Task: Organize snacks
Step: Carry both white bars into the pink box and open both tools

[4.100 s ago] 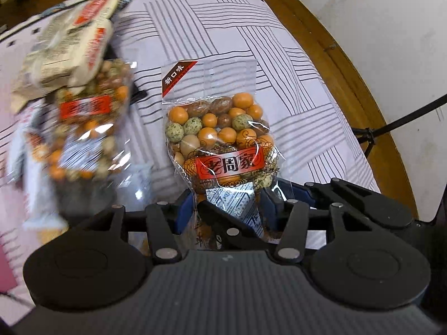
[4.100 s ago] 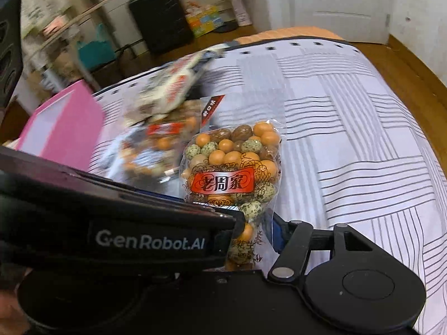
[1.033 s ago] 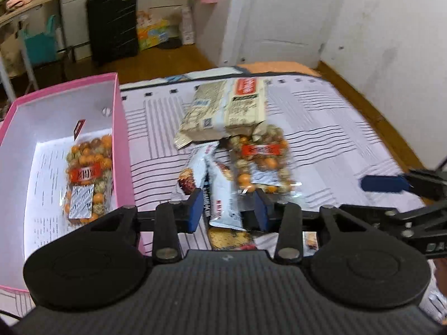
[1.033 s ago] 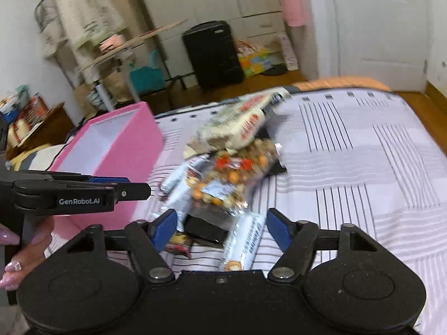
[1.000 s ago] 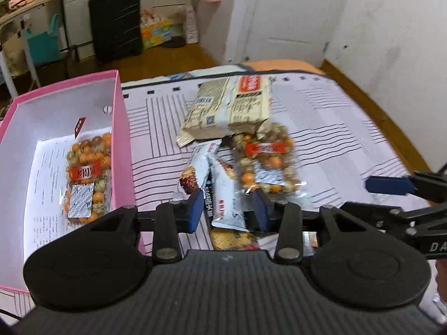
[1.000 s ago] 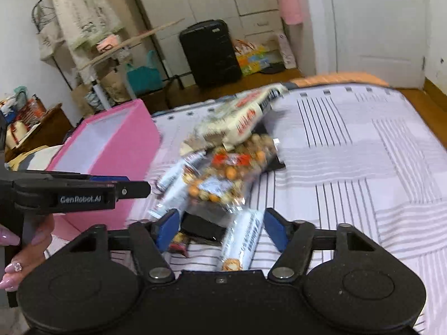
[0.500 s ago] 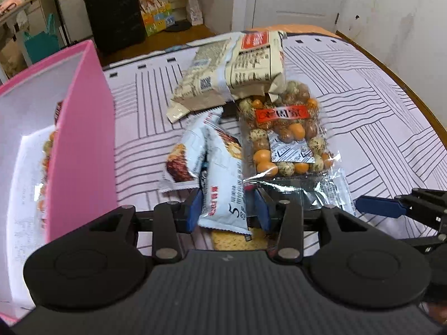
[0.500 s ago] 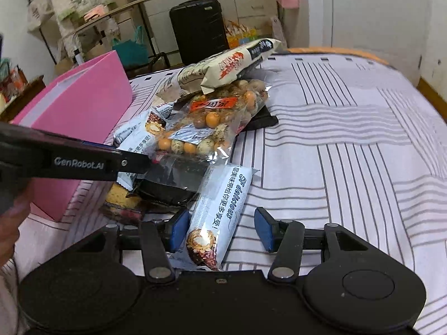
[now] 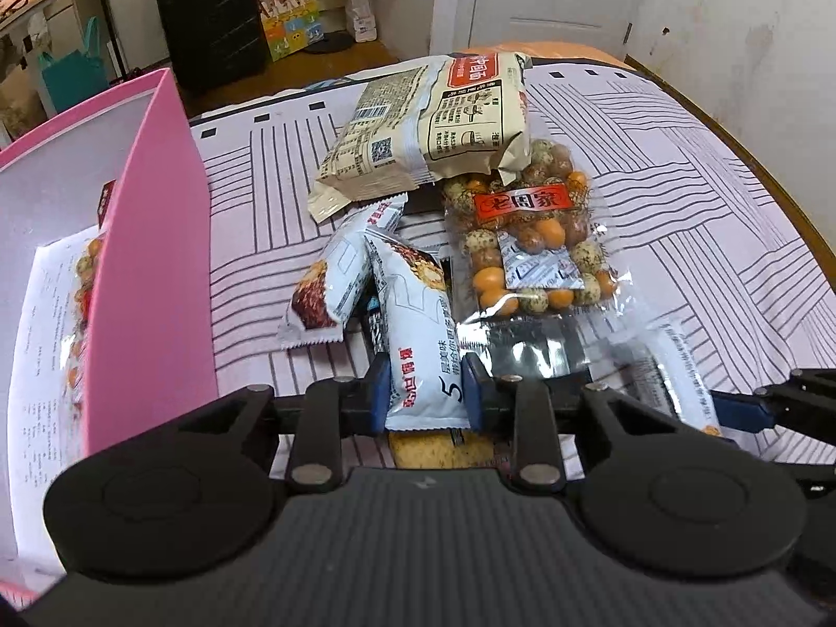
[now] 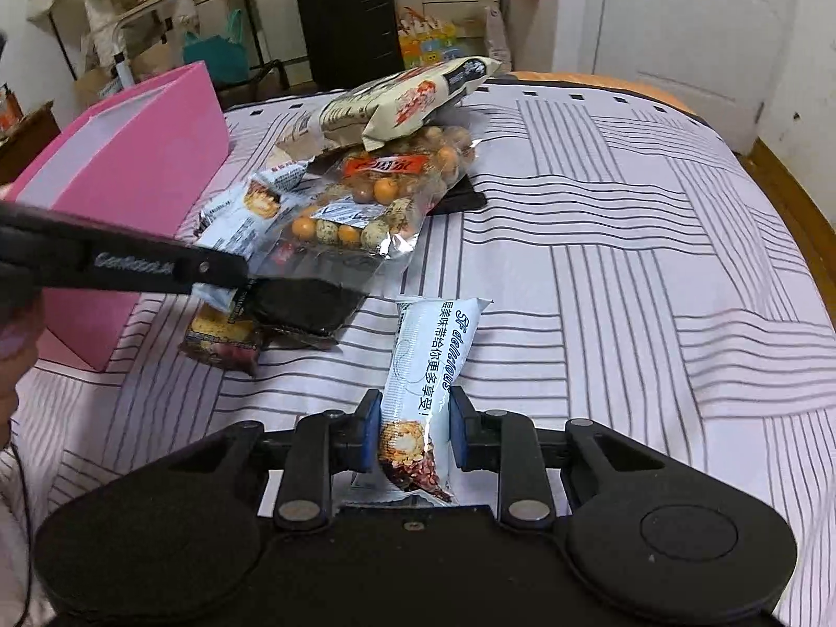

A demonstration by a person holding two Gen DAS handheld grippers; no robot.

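Observation:
A pile of snacks lies on the striped bed cover [image 9: 679, 198]. It holds a beige noodle packet [image 9: 433, 125], a clear bag of coated nuts [image 9: 527, 245] and white-blue snack bars. My left gripper [image 9: 426, 392] is shut on the near end of one snack bar [image 9: 418, 329] at the pile's front. My right gripper [image 10: 413, 431] is shut on another snack bar [image 10: 433, 355], which lies alone right of the pile. The pink box [image 9: 151, 261] stands to the left with a nut bag [image 9: 83, 282] inside.
A second bar [image 9: 334, 282], a black packet [image 10: 303, 308] and a yellow cracker packet [image 10: 222, 339] lie under the pile. A black suitcase [image 10: 342, 21] and clutter stand beyond the bed. The bed's wooden edge [image 9: 757, 167] runs along the right. A hand [image 10: 15, 345] holds the left gripper.
Both grippers have come down to the bed and closed, each on its own snack bar. The pile now looms larger in both views.

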